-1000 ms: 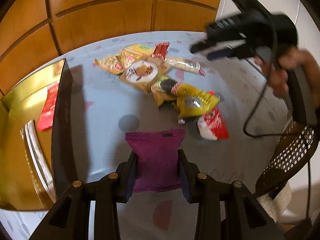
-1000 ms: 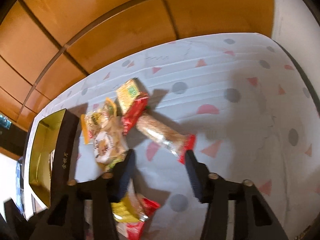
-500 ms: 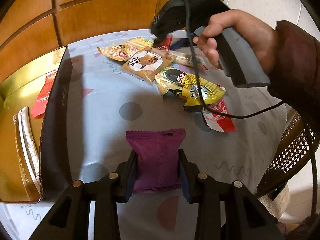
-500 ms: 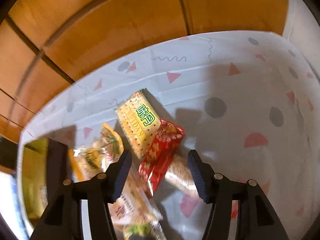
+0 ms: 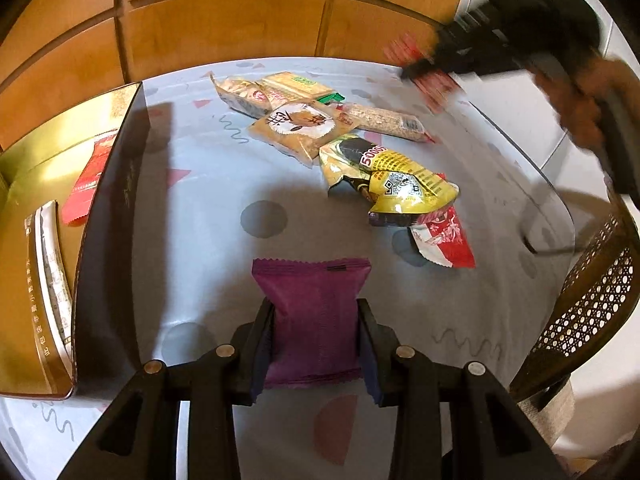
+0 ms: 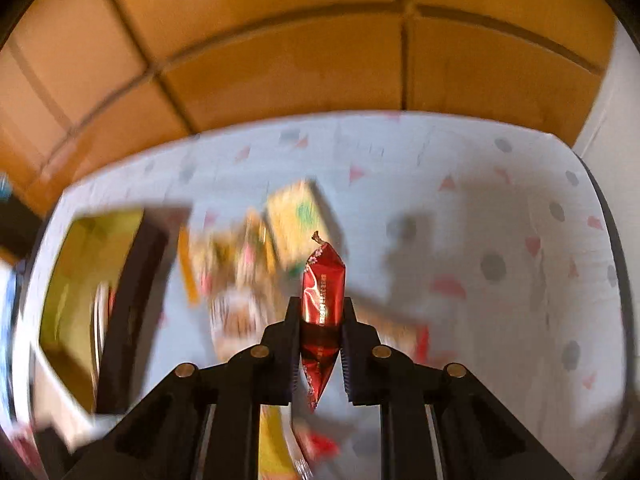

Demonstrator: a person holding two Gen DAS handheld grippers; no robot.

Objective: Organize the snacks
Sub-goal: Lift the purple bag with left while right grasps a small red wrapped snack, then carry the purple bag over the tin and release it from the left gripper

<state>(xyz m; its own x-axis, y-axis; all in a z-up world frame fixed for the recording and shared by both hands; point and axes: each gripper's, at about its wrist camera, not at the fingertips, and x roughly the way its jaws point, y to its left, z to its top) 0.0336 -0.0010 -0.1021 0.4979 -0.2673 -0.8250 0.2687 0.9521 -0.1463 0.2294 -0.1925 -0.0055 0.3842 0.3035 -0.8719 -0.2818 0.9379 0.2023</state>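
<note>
Against wood wall panels, a pale patterned tabletop point(image 5: 208, 184) is carrying loose snacks. Left gripper point(image 5: 316, 344) fingers are clamping a purple packet point(image 5: 312, 316) near its front edge; right gripper point(image 6: 320, 344) fingers are pinching a red packet point(image 6: 322, 300) above the blurred pile. A gold box point(image 5: 36, 184) is cut off at the left edge.

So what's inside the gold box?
In the left wrist view, the gold box holds a red packet lying flat and a long pale packet near its front wall. The dark side wall hides the part of the floor behind it, so more may sit there.
</note>
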